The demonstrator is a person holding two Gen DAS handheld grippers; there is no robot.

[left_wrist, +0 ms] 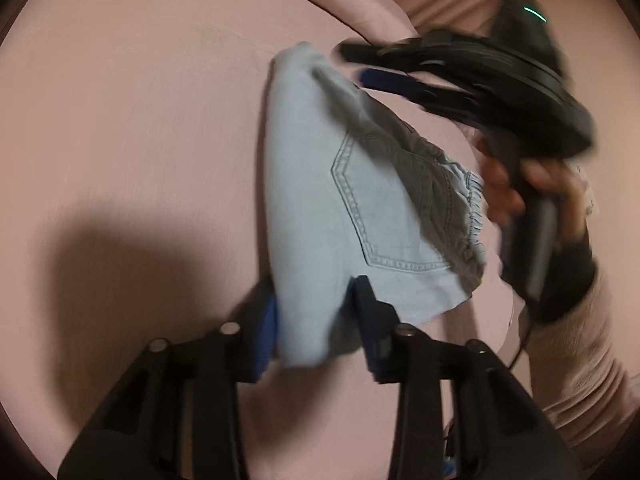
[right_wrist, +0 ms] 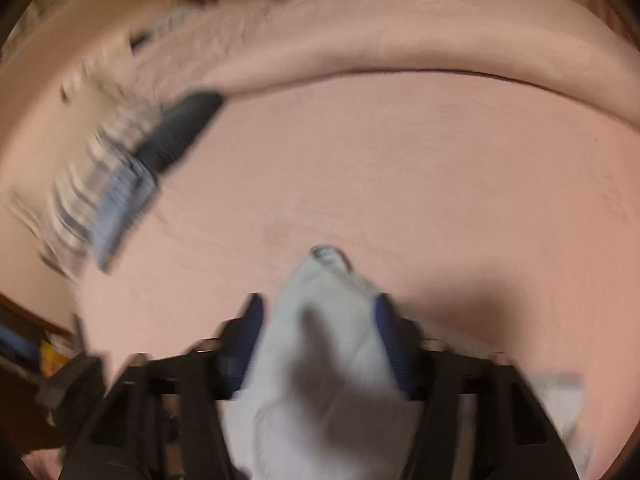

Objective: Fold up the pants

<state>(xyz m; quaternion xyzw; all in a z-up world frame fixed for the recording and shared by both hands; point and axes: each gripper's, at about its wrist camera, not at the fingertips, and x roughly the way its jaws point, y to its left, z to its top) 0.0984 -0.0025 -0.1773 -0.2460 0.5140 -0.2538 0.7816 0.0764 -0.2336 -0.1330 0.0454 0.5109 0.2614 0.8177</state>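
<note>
Light blue denim pants (left_wrist: 312, 200) hang folded above a pink bedsheet (left_wrist: 120, 120), a back pocket and the gathered waistband facing me. At the bottom of the left wrist view my left gripper (left_wrist: 318, 320) is shut on the lower edge of the pants, fabric filling the gap between its blue pads. My right gripper (left_wrist: 352, 64), held by a hand (left_wrist: 500, 188), meets the pants' far top corner. In the blurred right wrist view the pants (right_wrist: 320, 340) run between the fingers of my right gripper (right_wrist: 318, 316), which is shut on them, and a small corner sticks out past the tips.
The pink sheet (right_wrist: 400, 180) spreads wide under both grippers. A rolled pink blanket (right_wrist: 440, 40) lies along the far edge. Blurred dark and striped items (right_wrist: 132, 168) lie at the left of the right wrist view. A pink sleeve (left_wrist: 572, 360) is at the right.
</note>
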